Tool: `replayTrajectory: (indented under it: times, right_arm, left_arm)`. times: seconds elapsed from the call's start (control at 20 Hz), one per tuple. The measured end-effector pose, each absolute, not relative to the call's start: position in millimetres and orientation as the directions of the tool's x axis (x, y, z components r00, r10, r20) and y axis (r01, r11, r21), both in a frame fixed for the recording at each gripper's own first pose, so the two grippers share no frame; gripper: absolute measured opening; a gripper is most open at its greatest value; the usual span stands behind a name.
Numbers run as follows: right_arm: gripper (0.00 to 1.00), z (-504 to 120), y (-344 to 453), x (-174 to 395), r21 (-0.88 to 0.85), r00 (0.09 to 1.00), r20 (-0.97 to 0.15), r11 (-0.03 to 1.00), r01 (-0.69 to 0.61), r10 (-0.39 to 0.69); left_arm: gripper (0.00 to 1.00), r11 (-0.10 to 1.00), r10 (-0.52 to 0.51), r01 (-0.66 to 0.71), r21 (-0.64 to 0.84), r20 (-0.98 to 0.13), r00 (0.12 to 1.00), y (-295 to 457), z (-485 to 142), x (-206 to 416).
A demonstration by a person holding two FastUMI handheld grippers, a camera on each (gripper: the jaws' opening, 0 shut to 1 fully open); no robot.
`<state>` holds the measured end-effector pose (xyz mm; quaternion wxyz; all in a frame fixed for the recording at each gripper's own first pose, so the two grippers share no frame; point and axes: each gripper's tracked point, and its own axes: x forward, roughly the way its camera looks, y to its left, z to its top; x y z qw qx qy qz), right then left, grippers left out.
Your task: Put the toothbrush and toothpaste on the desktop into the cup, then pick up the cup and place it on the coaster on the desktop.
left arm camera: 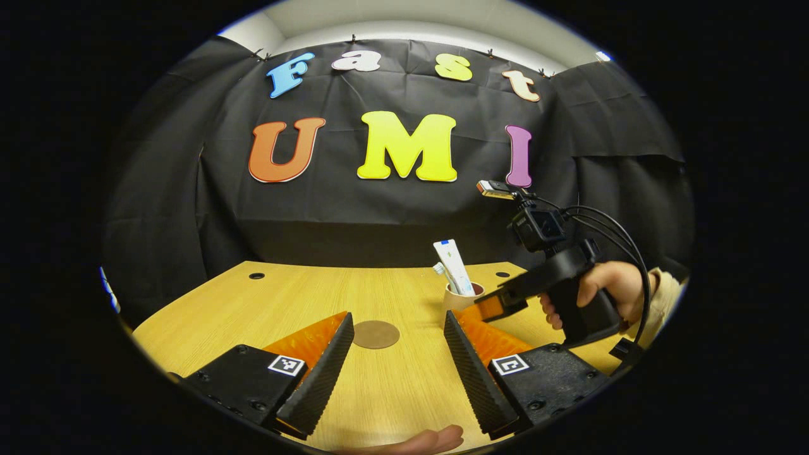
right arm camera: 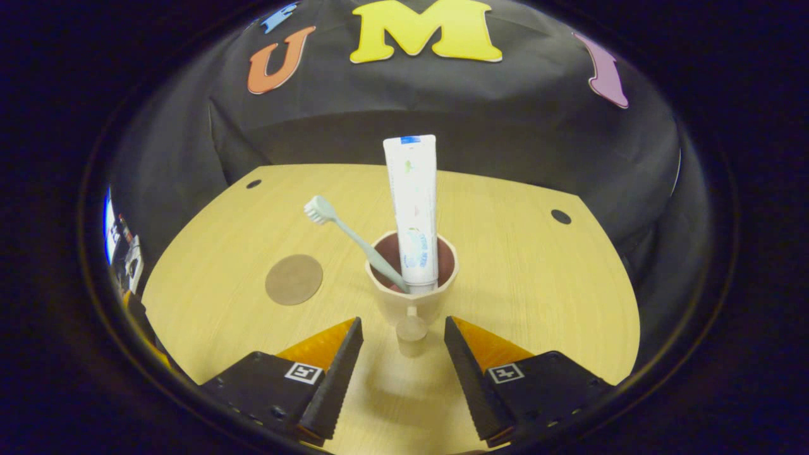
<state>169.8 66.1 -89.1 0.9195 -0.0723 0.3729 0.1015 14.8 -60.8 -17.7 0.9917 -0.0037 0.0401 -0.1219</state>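
A beige cup (right arm camera: 412, 300) with a dark red inside stands on the wooden desktop (right arm camera: 518, 278). A white toothpaste tube (right arm camera: 414, 202) and a pale green toothbrush (right arm camera: 354, 237) stand in it, the brush leaning left. My right gripper (right arm camera: 403, 373) is open just in front of the cup, its short handle knob (right arm camera: 411, 329) between the fingers. In the left gripper view the cup (left arm camera: 456, 297) sits at centre right with the right gripper (left arm camera: 499, 304) and a hand (left arm camera: 610, 294) beside it. My left gripper (left arm camera: 398, 366) is open, with the round brown coaster (left arm camera: 376, 334) ahead of it.
The coaster (right arm camera: 294, 279) lies left of the cup, about a cup's width away. Cable holes (right arm camera: 560, 216) mark the desk's far corners. A fingertip (left arm camera: 436, 439) shows at the bottom edge of the left gripper view. Black cloth walls stand behind the desk.
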Motion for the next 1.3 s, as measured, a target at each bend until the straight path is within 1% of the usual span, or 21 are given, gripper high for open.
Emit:
replayTrajectory:
  times: [0.1, 0.15, 0.2, 0.25, 0.3, 0.35, 0.4, 0.45, 0.5, 0.55, 0.6, 0.65, 0.7, 0.75, 0.8, 0.85, 0.9, 0.95, 1.0, 1.15, 1.3]
  right_arm:
    - [0.77, -96, 61, 169, -0.089, 0.646, -0.758, 0.969, -0.231, 0.085]
    - [0.72, -100, 61, 171, -0.096, 0.618, -0.783, 0.967, -0.235, 0.073]
    - [0.65, -103, 62, 174, -0.100, 0.598, -0.799, 0.967, -0.235, 0.063]
    - [0.62, -106, 62, 177, -0.108, 0.578, -0.814, 0.965, -0.238, 0.051]
    - [0.54, -111, 61, 179, -0.126, 0.558, -0.829, 0.962, -0.241, 0.030]
    - [0.55, -113, 62, 182, -0.137, 0.542, -0.840, 0.959, -0.247, 0.019]
    - [0.50, -117, 61, 184, -0.155, 0.525, -0.851, 0.955, -0.254, 0.001]
    - [0.55, -118, 60, 186, -0.179, 0.515, -0.857, 0.950, -0.255, -0.023]
    - [0.50, -121, 60, 189, -0.195, 0.505, -0.862, 0.945, -0.262, -0.037]
    - [0.50, -123, 63, 190, -0.198, 0.491, -0.870, 0.942, -0.272, -0.041]
    - [0.55, -125, 65, 190, -0.200, 0.479, -0.877, 0.939, -0.280, -0.044]
    - [0.55, -126, 63, 191, -0.215, 0.467, -0.882, 0.937, -0.277, -0.064]
    - [0.47, -128, 63, 191, -0.216, 0.456, -0.887, 0.937, -0.274, -0.071]
    - [0.46, -130, 63, 191, -0.211, 0.446, -0.892, 0.939, -0.271, -0.072]
    - [0.43, -134, 61, 191, -0.215, 0.438, -0.895, 0.940, -0.263, -0.082]
    - [0.46, -133, 63, 188, -0.197, 0.428, -0.901, 0.946, -0.257, -0.072]
    - [0.36, -135, 64, 188, -0.185, 0.425, -0.903, 0.951, -0.247, -0.065]
    - [0.34, -133, 66, 189, -0.165, 0.424, -0.904, 0.958, -0.233, -0.053]
    - [0.29, -133, 64, 190, -0.160, 0.423, -0.905, 0.960, -0.230, -0.050]
    - [0.25, -134, 64, 189, -0.171, 0.431, -0.900, 0.960, -0.223, -0.060]
    - [0.25, -129, 66, 189, -0.171, 0.446, -0.894, 0.957, -0.235, -0.050]
  left_arm:
    - [0.92, 0.970, -0.243, 0.242, -0.024, -0.084, 0.966, -58, -22, 13]
    - [0.92, 0.970, -0.244, 0.243, -0.027, -0.088, 0.966, -56, -23, 13]
    - [0.92, 0.969, -0.246, 0.244, -0.029, -0.092, 0.965, -55, -26, 12]
    - [0.92, 0.969, -0.249, 0.247, -0.032, -0.096, 0.964, -55, -28, 11]
    - [0.92, 0.968, -0.251, 0.249, -0.036, -0.098, 0.963, -55, -29, 10]
    - [0.92, 0.967, -0.255, 0.253, -0.037, -0.101, 0.962, -55, -31, 9]
    - [0.92, 0.967, -0.256, 0.254, -0.033, -0.104, 0.961, -55, -33, 9]
    - [0.92, 0.968, -0.252, 0.251, -0.026, -0.105, 0.962, -54, -35, 9]
    - [0.92, 0.968, -0.251, 0.250, -0.021, -0.106, 0.962, -53, -37, 8]
    - [0.92, 0.968, -0.252, 0.252, -0.018, -0.106, 0.962, -53, -39, 7]
    - [0.92, 0.967, -0.255, 0.255, -0.019, -0.109, 0.961, -54, -41, 8]
    - [0.92, 0.966, -0.260, 0.259, -0.022, -0.114, 0.959, -55, -43, 9]
    - [0.92, 0.964, -0.264, 0.263, -0.027, -0.123, 0.957, -55, -46, 8]
    - [0.92, 0.962, -0.272, 0.270, -0.034, -0.130, 0.954, -55, -49, 7]
    - [0.92, 0.961, -0.278, 0.275, -0.037, -0.130, 0.952, -56, -50, 7]
    - [0.92, 0.962, -0.274, 0.272, -0.035, -0.130, 0.953, -53, -48, 5]
    - [0.92, 0.962, -0.273, 0.271, -0.033, -0.128, 0.954, -51, -47, 6]
    - [0.92, 0.963, -0.270, 0.268, -0.029, -0.125, 0.955, -51, -46, 6]
    - [0.92, 0.964, -0.266, 0.265, -0.027, -0.122, 0.956, -50, -46, 5]
    - [0.92, 0.965, -0.261, 0.260, -0.019, -0.118, 0.958, -47, -47, 3]
    - [0.92, 0.964, -0.265, 0.264, -0.022, -0.104, 0.959, -47, -46, 1]
